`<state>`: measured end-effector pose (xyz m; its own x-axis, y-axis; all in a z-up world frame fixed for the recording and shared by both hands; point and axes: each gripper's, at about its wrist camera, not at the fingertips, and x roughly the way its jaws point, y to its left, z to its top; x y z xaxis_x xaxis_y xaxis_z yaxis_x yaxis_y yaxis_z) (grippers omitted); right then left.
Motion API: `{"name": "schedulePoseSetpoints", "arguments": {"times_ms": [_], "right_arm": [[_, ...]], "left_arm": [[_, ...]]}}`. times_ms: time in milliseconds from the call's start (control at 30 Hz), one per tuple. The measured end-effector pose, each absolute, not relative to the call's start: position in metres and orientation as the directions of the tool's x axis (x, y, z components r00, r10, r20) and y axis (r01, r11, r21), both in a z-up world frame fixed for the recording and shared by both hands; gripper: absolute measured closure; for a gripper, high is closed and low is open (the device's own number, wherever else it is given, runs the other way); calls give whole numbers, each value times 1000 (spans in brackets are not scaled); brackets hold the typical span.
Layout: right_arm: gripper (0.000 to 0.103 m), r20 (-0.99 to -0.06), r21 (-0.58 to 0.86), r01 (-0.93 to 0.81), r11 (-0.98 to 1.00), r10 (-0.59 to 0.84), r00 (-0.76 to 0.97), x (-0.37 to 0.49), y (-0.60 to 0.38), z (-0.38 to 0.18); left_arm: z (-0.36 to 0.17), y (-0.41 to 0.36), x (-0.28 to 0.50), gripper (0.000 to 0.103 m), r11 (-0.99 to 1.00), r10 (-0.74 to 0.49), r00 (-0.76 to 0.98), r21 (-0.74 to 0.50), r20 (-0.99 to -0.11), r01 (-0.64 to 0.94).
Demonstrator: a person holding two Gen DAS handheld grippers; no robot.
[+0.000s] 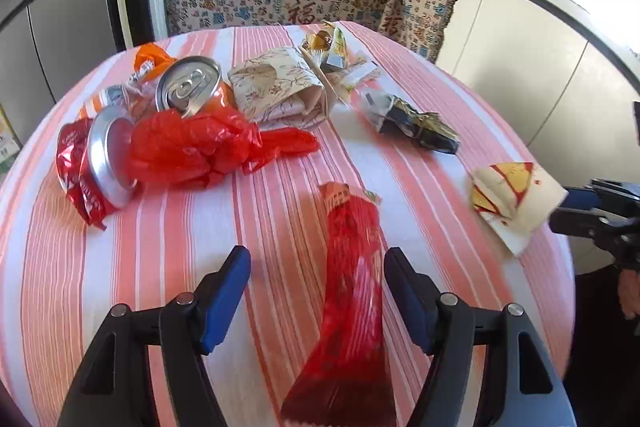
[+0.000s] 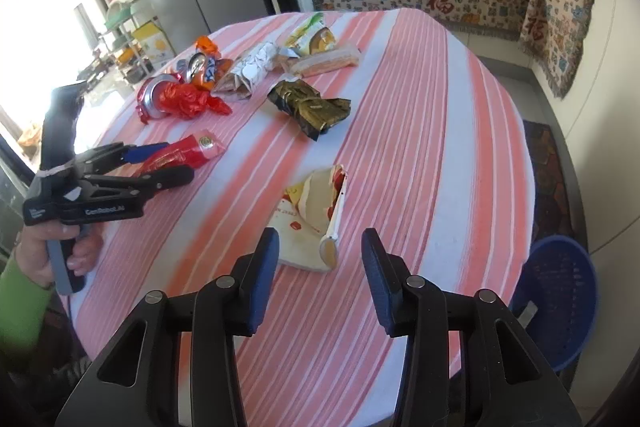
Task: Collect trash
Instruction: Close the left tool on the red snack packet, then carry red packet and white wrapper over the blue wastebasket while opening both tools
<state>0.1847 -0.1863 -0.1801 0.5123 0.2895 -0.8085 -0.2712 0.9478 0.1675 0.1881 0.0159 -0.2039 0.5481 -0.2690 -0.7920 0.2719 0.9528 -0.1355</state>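
I see a big round table (image 2: 440, 147) with a pink and white striped cloth, and trash lies all over it. Down on the floor beside it, on my right, sits a blue basket (image 2: 560, 307); I think that is the bin, but I only see part of it.

I am at the picking-up step. My left gripper (image 1: 318, 291) is wide apart around a long red wrapper (image 1: 352, 291), which lies flat between the two blue pads. It looks blurry, so I cannot tell if a pad touches it. Next I need to squeeze on it and lift.

My right gripper (image 2: 320, 267) is spread too and holds nothing. It hangs just near a torn white paper wrapper (image 2: 316, 223) with red and yellow print. That one needs a squeeze on its raised edge.

Farther back, nothing blocks me. A red plastic bag (image 1: 192, 151) lies against a crushed red can (image 1: 104, 163) and an orange can (image 1: 192, 87). Behind them is a folded flowery paper bag (image 1: 276, 87). A dark crumpled wrapper (image 2: 312, 107) lies alone in the middle. Small snack packets (image 2: 312, 39) lie at the far edge.
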Motion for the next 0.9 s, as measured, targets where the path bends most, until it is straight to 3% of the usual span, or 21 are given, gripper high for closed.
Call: {"name": "schedulePoseSetpoints", "arguments": {"times_ms": [133,267,300,333,367,400,433,567,733,833,867,900], "right_arm": [[58,-827,192,-257,947,297,477,199,-187,-181],[58,-847,189,-247,950,285,449,213,-182,-183],[59,-851,186,-238,953,278,446,215,-182,-183],[66,-856,182,-237,954,272,440,217,-181,-183],[88,-859,174,-239,955,266,438,217,-181,-182],[96,-860,160,-239,958,254,443,215,-180,-181],[97,-857,152,-239,959,248,451,213,-180,-178],[100,-839,156,-236,959,255,480,204,-187,-168],[100,-824,177,-224,958,269,499,197,-196,-160],[93,-824,161,-228,960,258,505,196,-194,-158],[74,-822,162,-234,959,262,506,196,-193,-158],[63,-820,166,-243,956,271,504,196,-192,-158]], "left_arm": [[-195,19,183,32,933,-320,502,-176,-803,312],[-191,7,185,32,929,-298,488,-133,-820,344],[-191,3,188,35,930,-285,483,-118,-828,347],[-192,-1,189,35,933,-265,482,-95,-835,347],[-192,-4,189,51,934,-248,483,-74,-840,350],[-193,-5,189,79,933,-239,479,-64,-845,354],[-194,-7,189,85,933,-239,469,-68,-850,353],[-190,-1,184,89,939,-278,478,-129,-833,319],[-178,-8,167,90,935,-306,509,-154,-804,319],[-177,-11,161,90,940,-298,520,-150,-800,306],[-178,-11,160,90,941,-299,520,-156,-800,300],[-178,-11,159,90,942,-301,520,-164,-800,294]]}}
